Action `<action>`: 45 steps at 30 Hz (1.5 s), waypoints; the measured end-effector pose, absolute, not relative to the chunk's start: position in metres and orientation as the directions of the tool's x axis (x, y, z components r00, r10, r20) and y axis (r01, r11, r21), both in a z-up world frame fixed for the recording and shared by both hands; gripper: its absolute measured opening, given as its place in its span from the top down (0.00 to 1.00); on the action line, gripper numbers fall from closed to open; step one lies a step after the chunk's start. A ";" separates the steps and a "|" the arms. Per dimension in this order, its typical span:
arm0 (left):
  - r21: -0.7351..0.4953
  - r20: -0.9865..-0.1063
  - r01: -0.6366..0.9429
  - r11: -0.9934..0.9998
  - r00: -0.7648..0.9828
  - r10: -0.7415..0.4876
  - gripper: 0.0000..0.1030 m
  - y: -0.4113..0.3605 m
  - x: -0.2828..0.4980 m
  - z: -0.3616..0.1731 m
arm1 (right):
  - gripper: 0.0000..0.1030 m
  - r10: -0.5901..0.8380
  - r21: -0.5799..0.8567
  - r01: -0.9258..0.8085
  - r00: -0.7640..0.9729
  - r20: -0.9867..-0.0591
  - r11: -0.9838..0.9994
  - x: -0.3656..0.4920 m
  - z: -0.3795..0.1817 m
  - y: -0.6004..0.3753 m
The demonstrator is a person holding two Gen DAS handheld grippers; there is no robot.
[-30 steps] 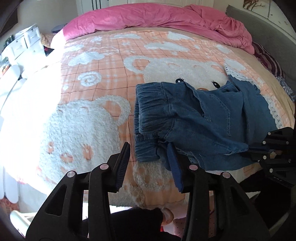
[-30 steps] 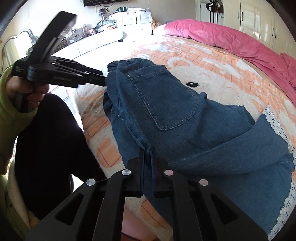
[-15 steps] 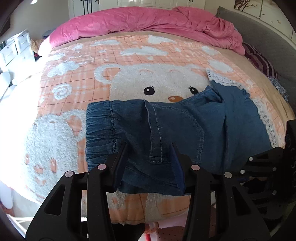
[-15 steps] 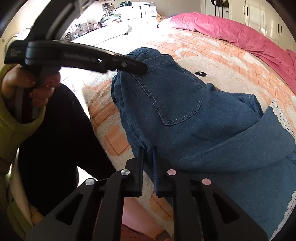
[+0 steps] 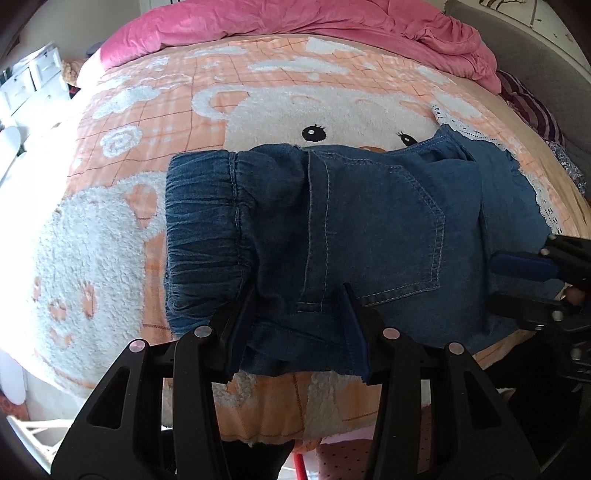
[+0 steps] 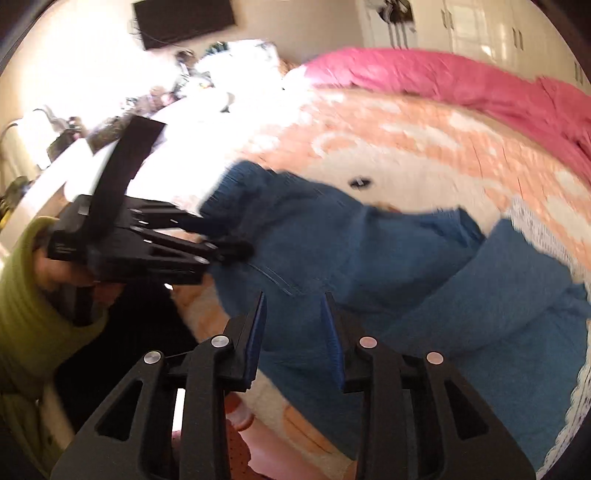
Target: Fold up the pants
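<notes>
Pants (image 5: 354, 229) lie on the bed blanket (image 5: 110, 258), near edge between your left gripper (image 5: 300, 317) fingers: spread, fabric bunched between, grip unclear. Right gripper (image 6: 293, 325) is opening over denim, likely releasing the finished fold.

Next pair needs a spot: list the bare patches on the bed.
Free: the blanket left of the pants, and the wide stretch between the pants and the pink duvet. Crowded: the near edge, where the left gripper straddles the pants' hem and the right gripper, jaws opening, hangs over denim.
</notes>
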State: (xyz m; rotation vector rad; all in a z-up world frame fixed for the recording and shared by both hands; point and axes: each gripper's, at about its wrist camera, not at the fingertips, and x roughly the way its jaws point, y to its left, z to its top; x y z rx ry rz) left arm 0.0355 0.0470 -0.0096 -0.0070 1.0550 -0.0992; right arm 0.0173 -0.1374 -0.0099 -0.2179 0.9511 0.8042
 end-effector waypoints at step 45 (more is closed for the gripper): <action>-0.337 -0.788 0.442 0.831 0.350 -0.506 0.92 -0.124 0.073 -0.021 | 0.21 0.139 0.031 -0.238 0.453 -0.881 0.971 0.263 -0.015 -0.206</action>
